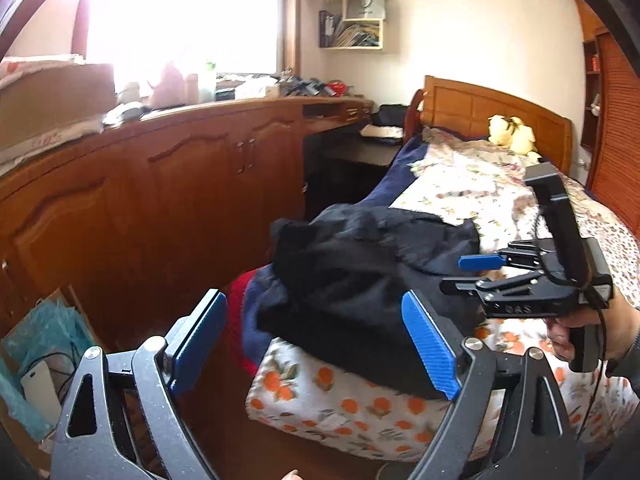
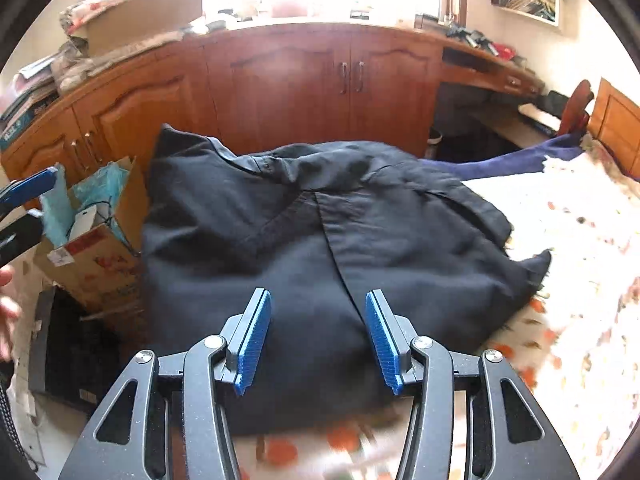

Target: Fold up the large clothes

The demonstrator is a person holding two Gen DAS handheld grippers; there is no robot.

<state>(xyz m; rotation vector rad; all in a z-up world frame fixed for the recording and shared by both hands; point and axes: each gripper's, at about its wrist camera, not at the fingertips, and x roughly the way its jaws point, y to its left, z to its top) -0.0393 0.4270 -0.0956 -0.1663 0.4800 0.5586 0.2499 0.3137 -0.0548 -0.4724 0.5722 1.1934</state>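
A large black garment point(image 2: 320, 256) lies rumpled in a heap on the corner of the bed point(image 2: 580, 320); it also shows in the left wrist view point(image 1: 360, 280). My right gripper point(image 2: 316, 340) is open and empty, its blue pads just above the garment's near edge. In the left wrist view the right gripper point(image 1: 472, 276) hovers at the garment's right side. My left gripper point(image 1: 320, 340) is open and empty, held off the bed's corner, short of the garment. It shows at the left edge of the right wrist view point(image 2: 24, 200).
The bed has an orange-print sheet point(image 1: 340, 404) and a floral quilt point(image 1: 480, 184), with a navy and red cloth point(image 1: 248, 308) under the garment. Wooden cabinets point(image 1: 160, 192) run along the wall. A cardboard box point(image 2: 96, 248) with teal paper stands on the floor beside the bed.
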